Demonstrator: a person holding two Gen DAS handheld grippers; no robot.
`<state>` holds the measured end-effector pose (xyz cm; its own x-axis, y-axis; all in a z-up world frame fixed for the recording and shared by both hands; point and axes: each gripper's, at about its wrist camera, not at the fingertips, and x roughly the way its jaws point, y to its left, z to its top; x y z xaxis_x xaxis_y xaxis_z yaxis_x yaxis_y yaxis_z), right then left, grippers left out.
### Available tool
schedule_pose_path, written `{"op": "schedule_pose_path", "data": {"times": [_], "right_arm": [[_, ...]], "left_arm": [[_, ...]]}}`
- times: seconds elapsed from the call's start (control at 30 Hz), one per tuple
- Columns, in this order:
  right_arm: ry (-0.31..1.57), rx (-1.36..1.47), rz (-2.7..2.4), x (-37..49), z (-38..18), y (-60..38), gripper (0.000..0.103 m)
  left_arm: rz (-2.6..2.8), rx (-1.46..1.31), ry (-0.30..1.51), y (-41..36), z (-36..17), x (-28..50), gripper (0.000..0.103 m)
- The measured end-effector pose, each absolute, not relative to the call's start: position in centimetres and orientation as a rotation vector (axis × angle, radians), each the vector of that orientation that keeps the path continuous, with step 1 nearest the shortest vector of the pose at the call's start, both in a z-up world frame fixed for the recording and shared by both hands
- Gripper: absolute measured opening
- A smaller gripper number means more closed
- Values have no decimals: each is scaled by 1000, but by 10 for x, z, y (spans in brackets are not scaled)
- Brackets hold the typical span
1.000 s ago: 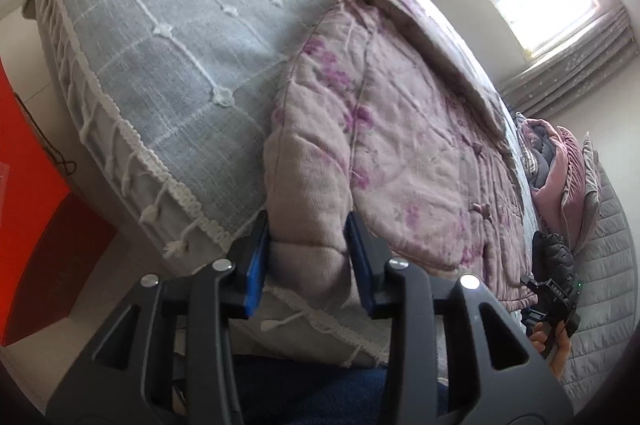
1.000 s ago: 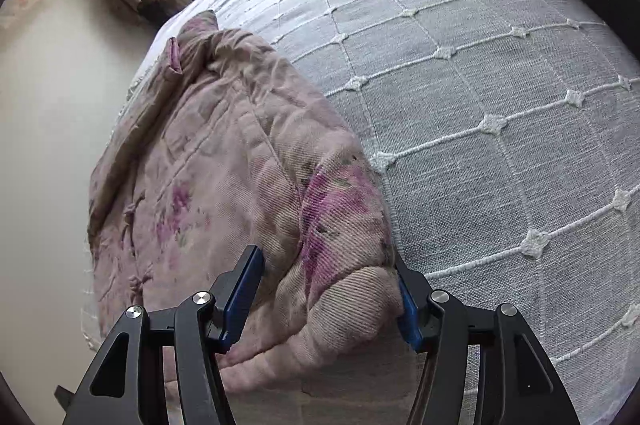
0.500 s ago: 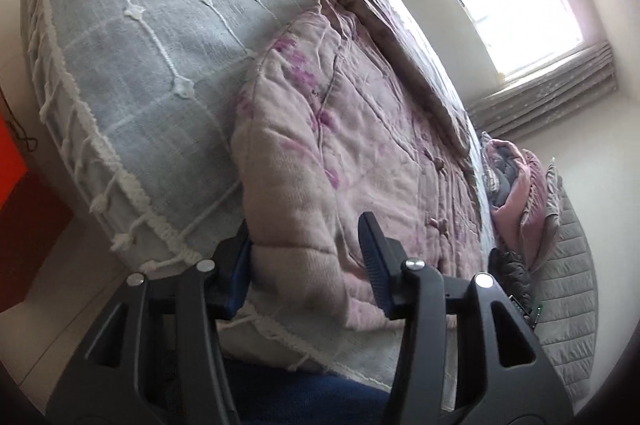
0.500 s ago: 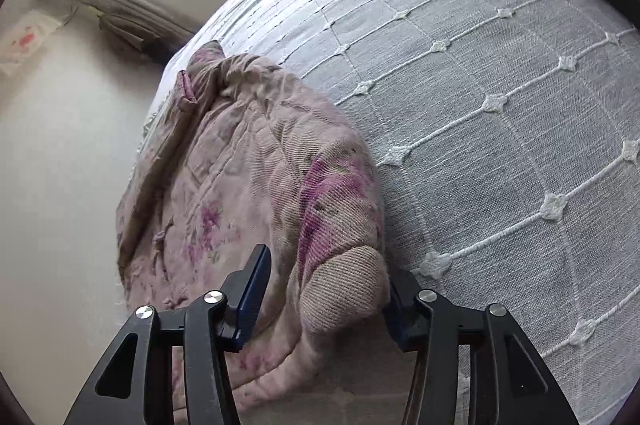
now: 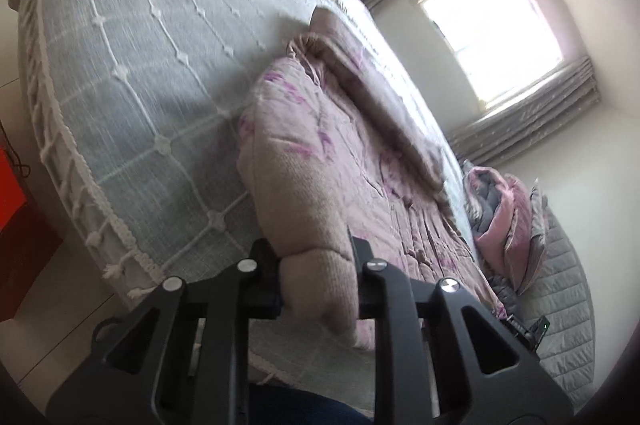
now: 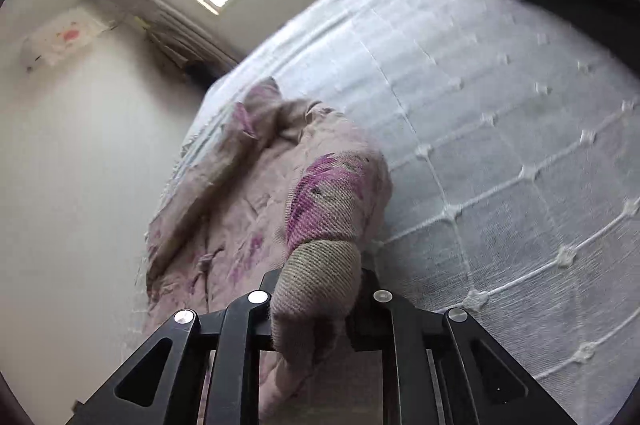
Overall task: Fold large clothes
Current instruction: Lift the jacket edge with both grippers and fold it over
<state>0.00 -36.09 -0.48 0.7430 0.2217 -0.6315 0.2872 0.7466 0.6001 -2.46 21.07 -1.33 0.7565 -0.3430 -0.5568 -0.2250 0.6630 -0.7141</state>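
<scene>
Both cuffs lifted | left gripper (image 5: 316, 265) just closed onto jacket (image 5: 360, 161) cuff | right gripper (image 6: 316, 289) likewise, clamping other cuff

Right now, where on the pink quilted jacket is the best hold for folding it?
By the ribbed cuffs at the near bed edge, approached from the foot side. The left hand-held gripper and right hand-held gripper each clamp one cuff of the pink quilted jacket; the sleeves point toward them.

A quilted pinkish-beige jacket (image 5: 360, 161) with purple floral print lies spread on the bed, filling the centre of both views. Its ribbed cuffs (image 6: 316, 285) are raised at each frame's lower middle, collar toward the top.
</scene>
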Motion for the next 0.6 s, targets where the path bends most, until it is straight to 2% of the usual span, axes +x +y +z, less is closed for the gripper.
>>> {"op": "schedule_pose_path", "data": {"times": [0.13,0.3,0.43,0.6], "right_arm": [[674,718,8,-43,26,-349,16],[555,797,81,-132,53,-363,15],[445,788,174,-200,97,-368,15],[386,730,253,-201,146,-349,15]], "left_arm": [[-83,-871,660,222,23,-54,21],[-189,-807,677,225,68,-117,20],[-265,-741,629,235,100,-163,21],[-274,-801,578,256,118,-147,21]]}}
